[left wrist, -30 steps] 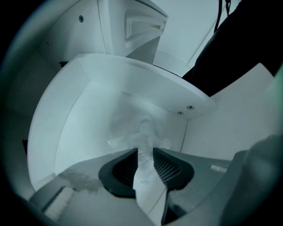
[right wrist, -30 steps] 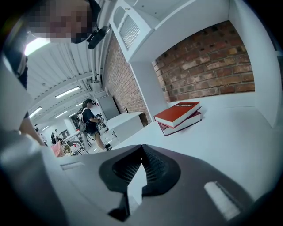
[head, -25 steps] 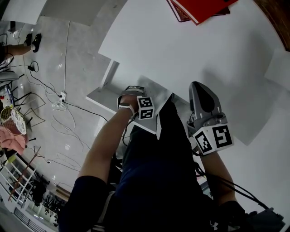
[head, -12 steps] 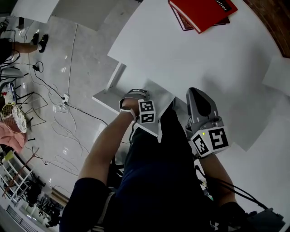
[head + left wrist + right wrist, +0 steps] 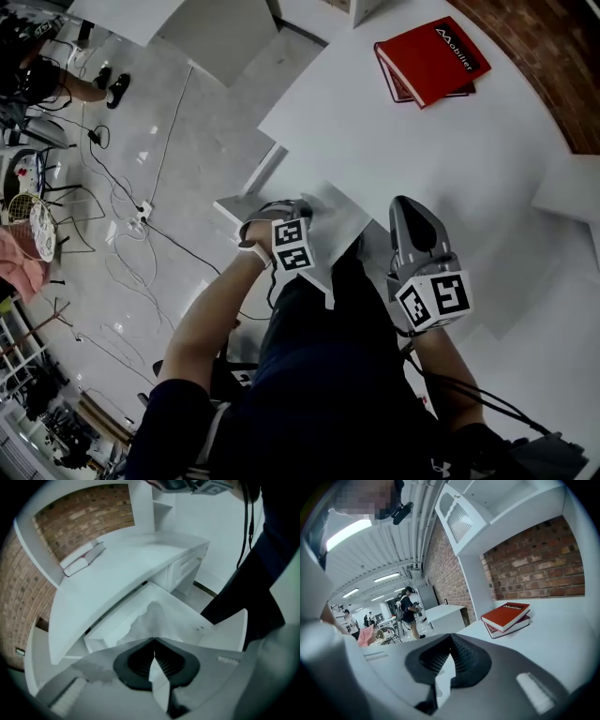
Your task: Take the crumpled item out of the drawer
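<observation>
The crumpled white paper (image 5: 330,217) sticks up beside my left gripper (image 5: 298,221), just over the open white drawer (image 5: 236,204) under the desk edge. In the left gripper view the jaws (image 5: 153,641) are shut on the paper (image 5: 149,620), which rises from the tips above the drawer (image 5: 107,629). My right gripper (image 5: 418,214) hovers over the white desk top (image 5: 487,159), to the right of the drawer. Its jaws (image 5: 450,638) meet at the tips and hold nothing.
Red books (image 5: 431,61) (image 5: 506,616) lie stacked at the far side of the desk by a brick wall. Cables and a power strip (image 5: 141,211) trail over the floor left of the drawer. A person (image 5: 408,609) stands far off in the room.
The head view has swung, so the red books now show whole. The left gripper and the paper have shifted slightly over the drawer. The right gripper has barely moved.
</observation>
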Demonstrator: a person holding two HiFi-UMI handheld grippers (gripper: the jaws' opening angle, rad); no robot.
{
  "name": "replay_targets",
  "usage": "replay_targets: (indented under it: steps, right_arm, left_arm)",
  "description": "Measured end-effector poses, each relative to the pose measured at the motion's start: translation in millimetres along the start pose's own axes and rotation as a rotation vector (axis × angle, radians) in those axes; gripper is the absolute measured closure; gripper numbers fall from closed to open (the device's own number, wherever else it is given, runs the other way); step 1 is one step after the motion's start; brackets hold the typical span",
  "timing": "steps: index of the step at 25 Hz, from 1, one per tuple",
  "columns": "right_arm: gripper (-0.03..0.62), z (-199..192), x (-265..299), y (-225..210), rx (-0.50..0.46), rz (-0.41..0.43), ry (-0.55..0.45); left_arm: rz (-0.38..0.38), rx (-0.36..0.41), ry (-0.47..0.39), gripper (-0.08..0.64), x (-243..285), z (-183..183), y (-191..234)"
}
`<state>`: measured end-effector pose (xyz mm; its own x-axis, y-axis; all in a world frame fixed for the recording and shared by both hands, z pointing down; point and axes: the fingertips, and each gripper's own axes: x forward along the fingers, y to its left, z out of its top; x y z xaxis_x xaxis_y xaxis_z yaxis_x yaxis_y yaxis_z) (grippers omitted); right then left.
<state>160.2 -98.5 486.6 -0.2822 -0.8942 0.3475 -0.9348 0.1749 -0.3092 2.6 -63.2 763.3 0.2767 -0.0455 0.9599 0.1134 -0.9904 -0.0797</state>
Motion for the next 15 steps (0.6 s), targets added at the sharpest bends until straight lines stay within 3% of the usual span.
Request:
replay_targets:
  steps: [8,15]
  right_arm:
    - [0.589,21,-7,14,-0.040,0.038,-0.047]
    - [0.589,44,-13,32,-0.083,0.077,-0.088]
  left_arm:
    - [0.121,-0.262,-0.221,0.555,-98,24,37]
    - [0.208,-0.429,-0.372,0.555,-171,34,45]
